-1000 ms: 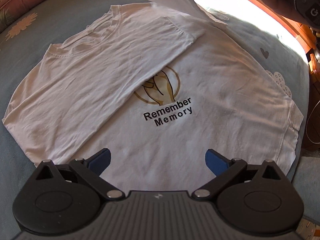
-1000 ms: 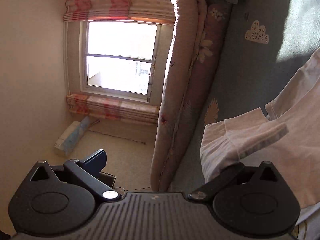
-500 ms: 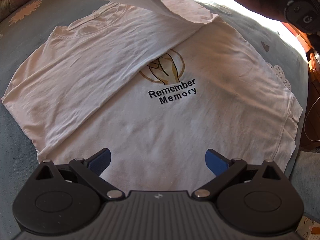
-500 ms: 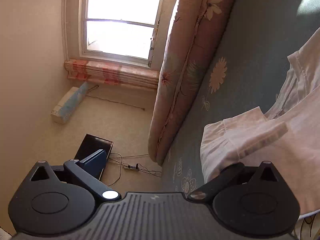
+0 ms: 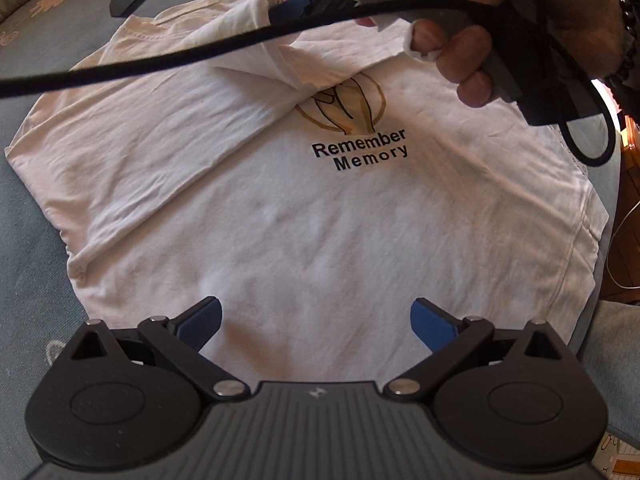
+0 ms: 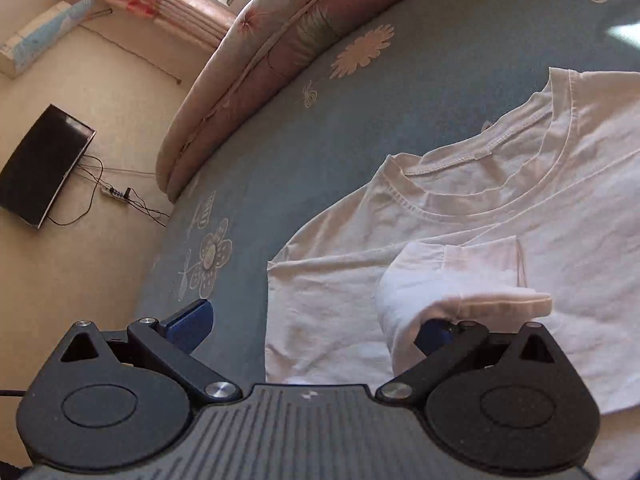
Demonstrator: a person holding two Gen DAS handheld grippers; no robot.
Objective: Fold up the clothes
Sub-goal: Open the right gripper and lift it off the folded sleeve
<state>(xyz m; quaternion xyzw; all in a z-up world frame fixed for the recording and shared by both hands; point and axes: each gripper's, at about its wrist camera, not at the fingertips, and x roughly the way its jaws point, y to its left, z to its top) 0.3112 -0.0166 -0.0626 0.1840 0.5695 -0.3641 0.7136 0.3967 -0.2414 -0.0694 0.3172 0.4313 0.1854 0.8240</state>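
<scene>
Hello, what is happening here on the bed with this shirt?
A person is folding a white T-shirt printed "Remember Memory", spread on a blue bedsheet. The right claw, held in the person's hand, carries the sleeve draped over one finger, above the shirt's folded left side. Its fingers stand apart. The left claw hovers open over the hem, holding nothing.

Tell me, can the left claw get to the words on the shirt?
Probably yes. The left claw is open above the shirt, and only flat cloth lies between it and the "Remember Memory" print. The right claw and its cable sit farther back, past the words.
</scene>
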